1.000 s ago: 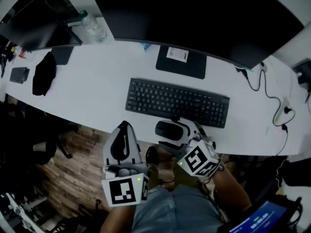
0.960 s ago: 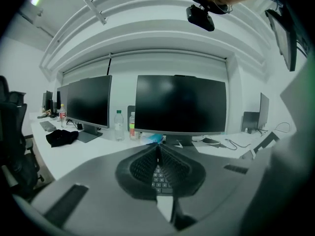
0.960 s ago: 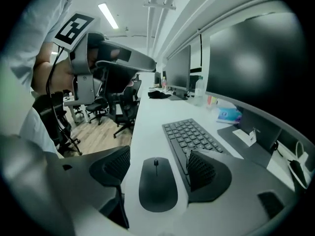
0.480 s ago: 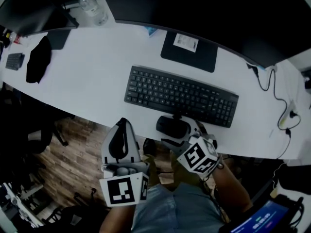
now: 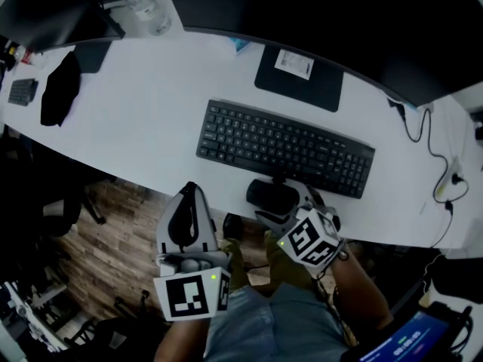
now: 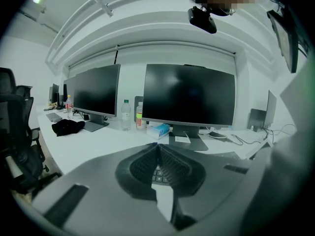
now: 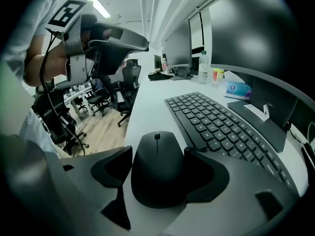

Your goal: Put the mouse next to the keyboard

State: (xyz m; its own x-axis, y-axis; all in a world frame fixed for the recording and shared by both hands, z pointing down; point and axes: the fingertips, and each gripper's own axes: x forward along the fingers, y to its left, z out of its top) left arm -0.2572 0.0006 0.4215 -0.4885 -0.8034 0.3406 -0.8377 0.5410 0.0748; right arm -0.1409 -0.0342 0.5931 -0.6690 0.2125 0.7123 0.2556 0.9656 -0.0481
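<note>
A black mouse (image 5: 270,195) (image 7: 158,168) lies on the white desk (image 5: 151,127) near its front edge, just in front of the black keyboard (image 5: 287,148) (image 7: 216,127). My right gripper (image 5: 281,204) (image 7: 158,167) reaches in from the desk's edge with the mouse between its jaws. The jaws are closing; a gap still shows at the left pad. My left gripper (image 5: 189,196) (image 6: 157,149) hangs off the desk over the wooden floor, shut with its pads meeting and nothing held.
A big monitor's stand base (image 5: 298,78) sits behind the keyboard. A water bottle (image 5: 147,10) and a black cloth (image 5: 59,89) are at the far left, cables (image 5: 423,134) at the right. A tissue box (image 7: 236,89) stands by the monitor.
The head view has shifted a little, so the desk sits higher in the picture. The right gripper stays round the mouse in front of the keyboard. The left gripper has not moved.
</note>
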